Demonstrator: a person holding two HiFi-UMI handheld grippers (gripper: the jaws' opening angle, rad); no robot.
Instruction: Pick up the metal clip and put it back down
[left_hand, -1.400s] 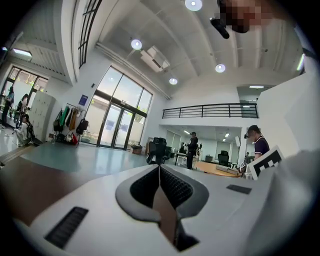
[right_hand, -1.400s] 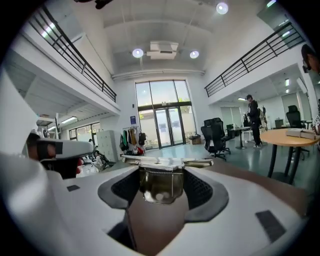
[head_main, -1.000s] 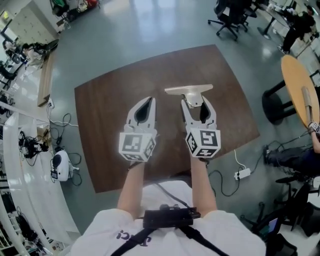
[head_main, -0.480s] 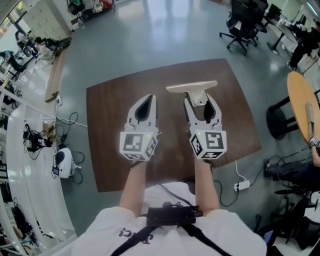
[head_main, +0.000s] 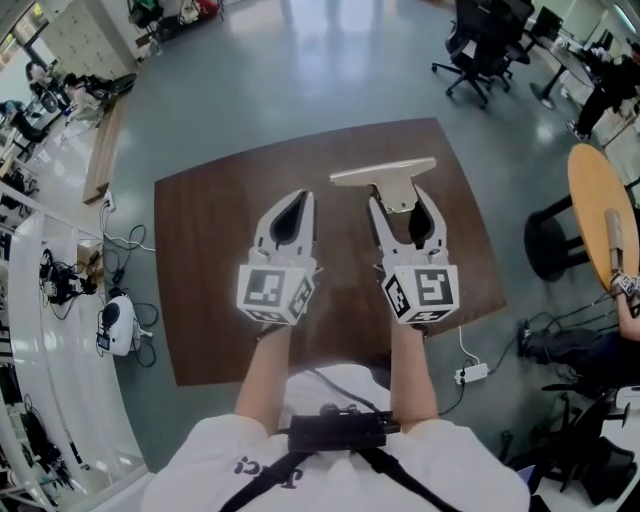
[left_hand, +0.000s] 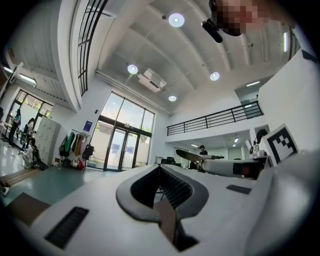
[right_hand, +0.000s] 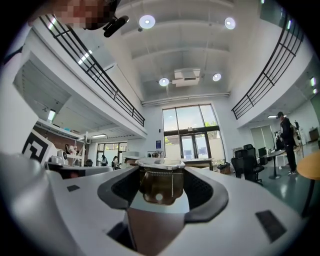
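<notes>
Still held, metal clip (head_main: 385, 175), right tool (head_main: 400, 202) unmoved

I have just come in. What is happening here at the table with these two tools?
A person holds a two-jaw gripper in each hand over the dark brown wooden table. The right gripper is shut on the silver metal clip, whose wide flat bar points away from the person. The left gripper is shut and empty beside it.
</notes>
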